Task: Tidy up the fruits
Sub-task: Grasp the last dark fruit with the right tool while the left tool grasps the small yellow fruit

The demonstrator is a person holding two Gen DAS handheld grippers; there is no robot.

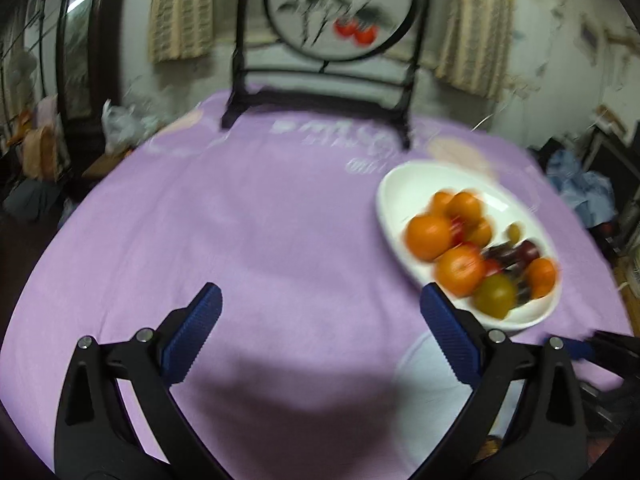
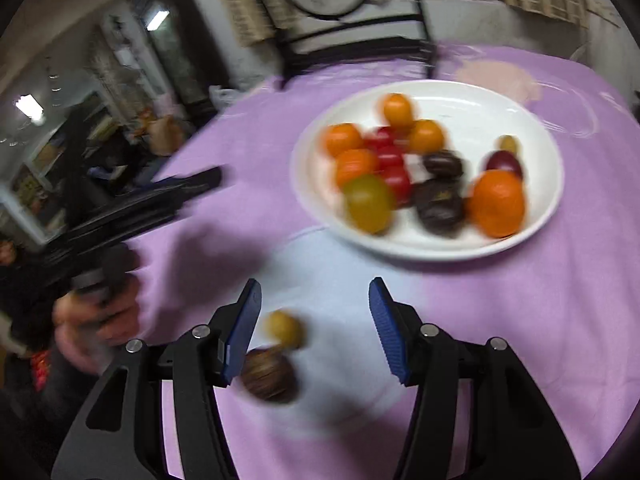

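A white plate [image 1: 400, 184] [image 2: 440, 250] on the purple cloth holds several fruits: oranges [image 2: 496, 204], a yellow-green fruit [image 2: 368, 204], red ones [image 2: 394, 160] and dark purple ones [image 2: 440, 208]. My left gripper [image 1: 320, 290] hangs open wide over bare cloth, left of the plate, with nothing between its fingers. My right gripper [image 2: 315, 283] is open in front of the plate. A small yellow fruit [image 2: 284, 328] and a brown round fruit [image 2: 268, 376] lie on a pale blue patch by its left pad [image 2: 240, 332], not gripped.
A round painted screen in a black stand [image 1: 320, 108] stands at the table's far side. A hand [image 2: 100, 312] holds the left gripper [image 2: 192, 184] at the left of the right wrist view. The round table's edge curves close on both sides; clutter lies beyond.
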